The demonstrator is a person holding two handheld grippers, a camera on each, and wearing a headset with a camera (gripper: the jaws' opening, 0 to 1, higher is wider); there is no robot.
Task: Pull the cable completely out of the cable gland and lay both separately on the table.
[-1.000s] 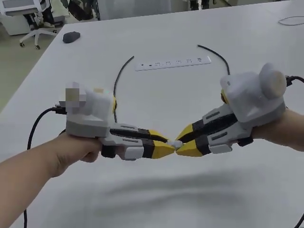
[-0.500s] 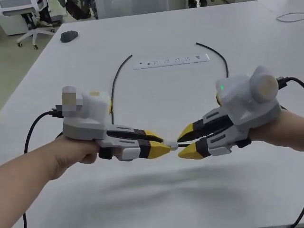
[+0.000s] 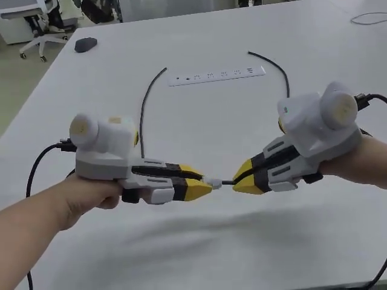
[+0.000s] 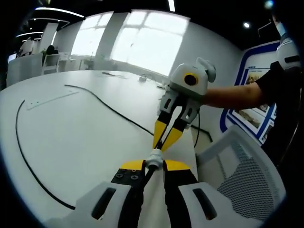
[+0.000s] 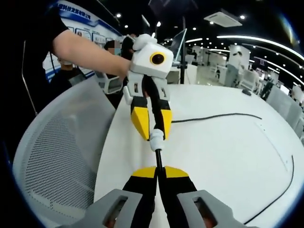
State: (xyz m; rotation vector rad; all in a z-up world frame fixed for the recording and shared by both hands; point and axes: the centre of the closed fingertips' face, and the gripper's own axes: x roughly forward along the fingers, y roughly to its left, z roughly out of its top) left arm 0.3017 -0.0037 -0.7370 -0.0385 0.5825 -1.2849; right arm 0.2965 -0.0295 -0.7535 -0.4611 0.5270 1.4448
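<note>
Left gripper (image 3: 204, 185) is narrow, jaws clamped on the white cable gland (image 3: 213, 182); the gland pokes out past the yellow tips. Right gripper (image 3: 237, 182) is pinched nearly closed on the black cable (image 3: 227, 182). A short bare run of cable spans the gap between the gland and the right tips. Both grippers are tip to tip, close but not touching, held in the air above the white table (image 3: 199, 241). Gland and cable are off the table, near its front edge, and the cable end sits at or in the gland; can't tell how far in.

Left gripper view: own jaws (image 4: 154, 165) close on the gland (image 4: 155, 156), with the right gripper (image 4: 167, 134) just beyond it, pointing back at the camera.

Right gripper view: own jaws (image 5: 159, 172) tight on the cable (image 5: 158, 159), which runs straight up to the gland (image 5: 156, 138) in the left gripper (image 5: 151, 124).

Further back on the table lies a white power strip (image 3: 216, 77), with a loose black cable (image 3: 144, 106) to its left and another black cable (image 3: 275, 66) to its right. A computer mouse (image 3: 85, 44) is at the far left corner. A grey mesh chair (image 5: 57, 142) is beside the table.
</note>
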